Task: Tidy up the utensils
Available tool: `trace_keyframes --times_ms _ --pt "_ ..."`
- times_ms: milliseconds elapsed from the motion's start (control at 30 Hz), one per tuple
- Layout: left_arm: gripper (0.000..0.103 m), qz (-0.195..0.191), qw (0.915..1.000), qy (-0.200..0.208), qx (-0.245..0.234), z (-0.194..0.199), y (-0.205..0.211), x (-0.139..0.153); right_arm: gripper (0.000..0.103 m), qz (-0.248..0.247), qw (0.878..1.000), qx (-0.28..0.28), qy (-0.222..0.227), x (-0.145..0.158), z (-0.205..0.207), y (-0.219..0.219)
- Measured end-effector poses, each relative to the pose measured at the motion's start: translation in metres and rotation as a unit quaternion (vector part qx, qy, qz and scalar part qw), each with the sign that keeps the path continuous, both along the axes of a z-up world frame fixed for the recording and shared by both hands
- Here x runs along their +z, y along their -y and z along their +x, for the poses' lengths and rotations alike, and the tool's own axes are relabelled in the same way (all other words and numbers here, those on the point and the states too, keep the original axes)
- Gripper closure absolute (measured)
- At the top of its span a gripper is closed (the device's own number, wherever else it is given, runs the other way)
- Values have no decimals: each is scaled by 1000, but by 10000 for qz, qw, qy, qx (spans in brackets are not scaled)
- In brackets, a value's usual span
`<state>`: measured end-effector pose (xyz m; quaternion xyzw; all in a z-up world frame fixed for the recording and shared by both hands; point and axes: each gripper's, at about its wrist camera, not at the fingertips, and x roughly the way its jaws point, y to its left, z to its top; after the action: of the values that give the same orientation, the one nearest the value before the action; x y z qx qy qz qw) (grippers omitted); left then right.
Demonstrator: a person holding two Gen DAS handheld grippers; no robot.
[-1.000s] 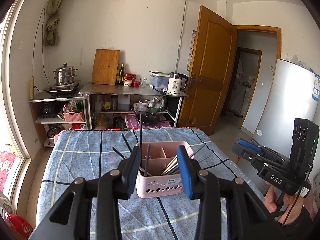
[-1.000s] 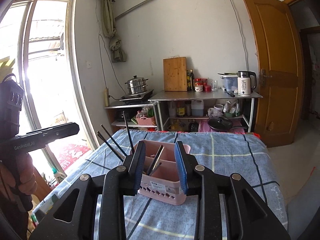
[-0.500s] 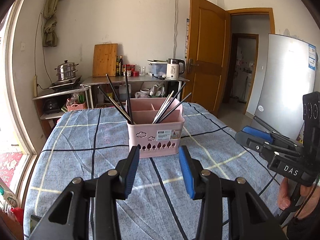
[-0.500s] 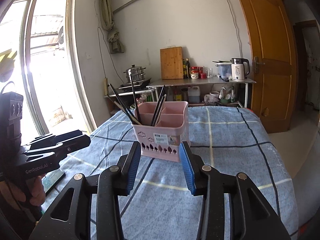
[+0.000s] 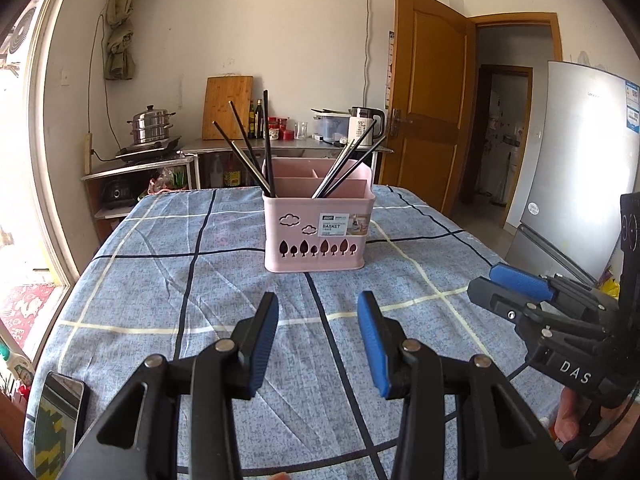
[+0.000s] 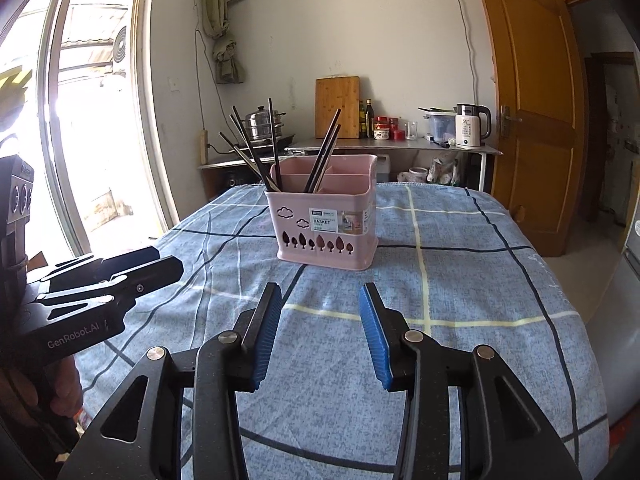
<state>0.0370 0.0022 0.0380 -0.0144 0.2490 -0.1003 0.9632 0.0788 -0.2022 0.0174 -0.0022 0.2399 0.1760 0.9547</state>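
dark chopsticks [image 5: 256, 148] lean inside the pink basket [image 5: 318, 232].

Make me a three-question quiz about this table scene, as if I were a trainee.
1. True or false: the pink plastic basket stands on the blue checked tablecloth.
2. The black chopsticks are: A) lying on the cloth, B) standing in the basket, C) held in a gripper.
3. What is between the fingers of the left gripper and of the right gripper?

Key: 1 true; 2 B; 3 nothing, both are open and empty.
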Motion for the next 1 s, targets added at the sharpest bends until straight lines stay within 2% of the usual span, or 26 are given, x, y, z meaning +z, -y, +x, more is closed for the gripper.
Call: trace_keyframes --times_ms 1000 --pt "60 129 9998 -58 113 2 6 -11 61 -92 9999 -36 -37 -6 -2 -3"
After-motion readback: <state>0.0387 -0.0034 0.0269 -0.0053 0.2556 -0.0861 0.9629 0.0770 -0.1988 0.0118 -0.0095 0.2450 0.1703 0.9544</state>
